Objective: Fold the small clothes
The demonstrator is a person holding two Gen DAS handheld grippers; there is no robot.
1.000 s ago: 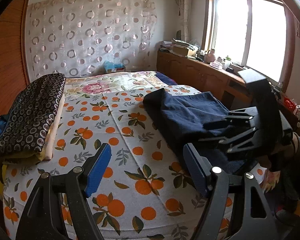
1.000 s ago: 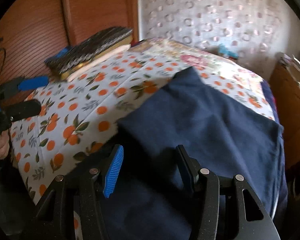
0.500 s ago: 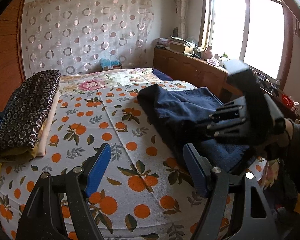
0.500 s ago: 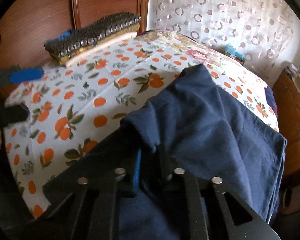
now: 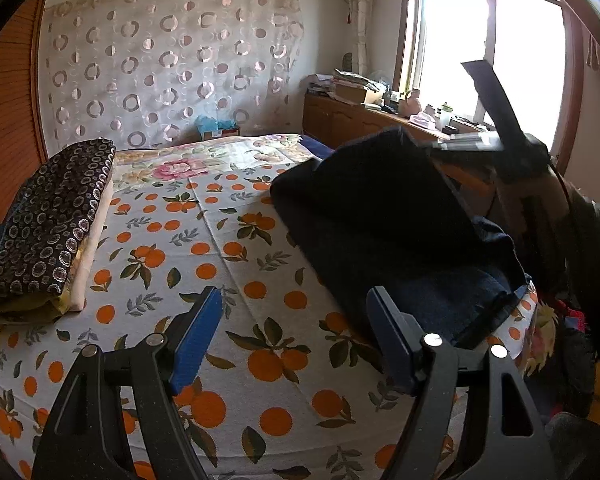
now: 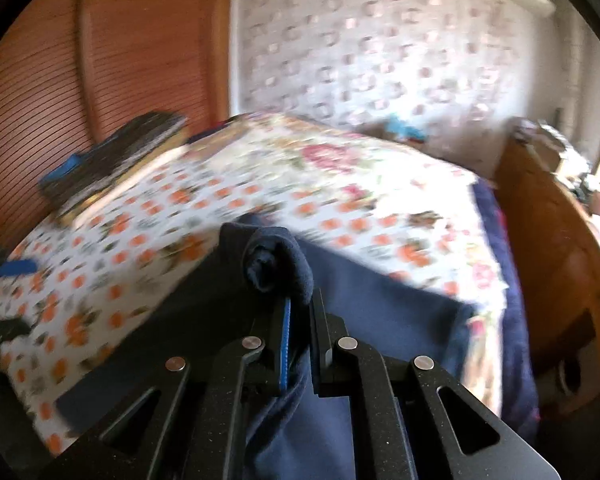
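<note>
A navy blue garment (image 5: 380, 208) lies on the right half of the orange-print bedsheet (image 5: 220, 248). My right gripper (image 6: 298, 304) is shut on a bunched edge of the navy garment (image 6: 380, 312) and holds that edge raised off the bed. In the left wrist view the right gripper (image 5: 440, 145) shows at the garment's lifted top corner, in front of the window. My left gripper (image 5: 294, 300) hovers open over the sheet, just left of the garment's near edge, with nothing between its blue pads.
A stack of folded clothes (image 5: 48, 220) with a dark patterned piece on top sits at the bed's left side. A cluttered wooden cabinet (image 5: 352, 120) runs under the window on the right. A wooden wardrobe (image 6: 60, 80) stands behind the stack.
The right gripper closed on the garment's near edge, then lifted it up and away from the bed. The left gripper stayed open and nearly still.
</note>
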